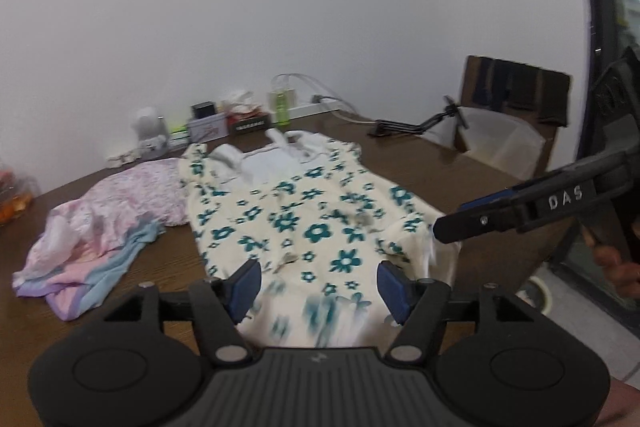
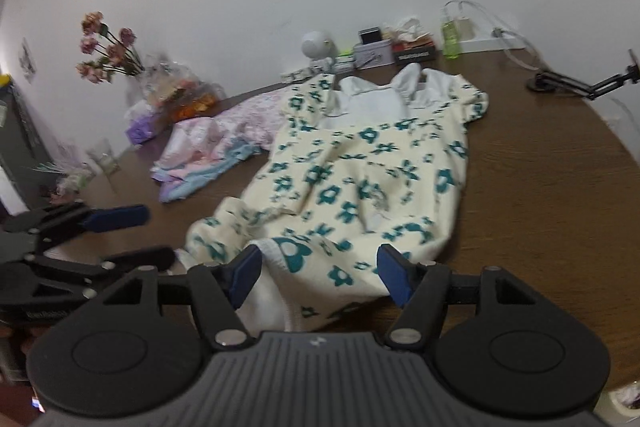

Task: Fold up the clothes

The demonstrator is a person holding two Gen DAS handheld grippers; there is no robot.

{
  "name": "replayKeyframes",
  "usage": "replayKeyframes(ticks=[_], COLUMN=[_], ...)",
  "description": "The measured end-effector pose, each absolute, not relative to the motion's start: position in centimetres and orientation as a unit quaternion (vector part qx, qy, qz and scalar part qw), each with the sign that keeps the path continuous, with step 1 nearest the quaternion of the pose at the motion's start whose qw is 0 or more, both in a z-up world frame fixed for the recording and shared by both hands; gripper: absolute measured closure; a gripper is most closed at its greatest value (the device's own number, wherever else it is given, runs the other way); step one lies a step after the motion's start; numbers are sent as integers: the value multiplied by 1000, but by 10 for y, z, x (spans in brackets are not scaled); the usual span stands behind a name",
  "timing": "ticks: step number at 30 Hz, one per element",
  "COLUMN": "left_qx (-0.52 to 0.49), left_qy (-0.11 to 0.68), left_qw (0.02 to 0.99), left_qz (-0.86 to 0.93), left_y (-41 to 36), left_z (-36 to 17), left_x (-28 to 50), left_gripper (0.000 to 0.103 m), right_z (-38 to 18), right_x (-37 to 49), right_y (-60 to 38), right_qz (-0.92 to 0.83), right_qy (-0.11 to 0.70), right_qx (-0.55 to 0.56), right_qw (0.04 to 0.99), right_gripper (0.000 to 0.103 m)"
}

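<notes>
Both your left tongs (image 1: 318, 285) and right tongs (image 2: 318, 275) gape empty over the floral dress (image 1: 304, 219); its rumpled hem just ahead could bunch into a crooked fold.

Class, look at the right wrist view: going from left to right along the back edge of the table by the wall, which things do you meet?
Dried flowers → white round object → silver tin → dark box → green bottle → black clamp arm.
</notes>
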State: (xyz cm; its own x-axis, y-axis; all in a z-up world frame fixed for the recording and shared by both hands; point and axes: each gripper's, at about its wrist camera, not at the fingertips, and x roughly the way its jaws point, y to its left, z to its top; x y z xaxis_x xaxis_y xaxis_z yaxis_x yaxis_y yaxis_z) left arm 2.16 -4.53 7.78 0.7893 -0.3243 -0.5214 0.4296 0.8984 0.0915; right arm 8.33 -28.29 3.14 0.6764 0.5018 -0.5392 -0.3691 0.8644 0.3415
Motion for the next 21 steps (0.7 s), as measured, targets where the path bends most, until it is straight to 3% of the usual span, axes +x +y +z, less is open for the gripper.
replayKeyframes(ticks=[5, 10, 16, 17, 18, 19, 20, 21], left_qx=[121, 132, 154, 149, 138, 126, 114, 102], left_qy=[271, 299, 358, 365, 368, 370, 373, 375], left_qw=[933, 928, 913, 912, 913, 913, 913, 913], left_qz=[-204, -176, -120, -111, -114, -118, -123, -127], left_y=[-26, -36, -44, -42, -38, -34, -30, -26], left_z=[71, 56, 21, 17, 15, 14, 12, 11], left_x=[10, 45, 94, 99, 100, 100, 100, 101], left_gripper=[38, 36, 37, 41, 49, 75, 93, 93], right_z=[33, 22, 0, -3, -6, -9, -12, -14], right_x=[68, 83, 115, 118, 120, 122, 123, 122], right_y=[-294, -283, -245, -243, -244, -248, -255, -264], right_qz=[214, 203, 179, 170, 164, 161, 157, 153], right_qy=[333, 363, 394, 394, 396, 401, 405, 405], right_qx=[71, 58, 4, -4, -4, 7, 27, 52], right_qw=[915, 908, 902, 903, 903, 902, 900, 900], right_gripper=[37, 40, 51, 59, 79, 91, 96, 96])
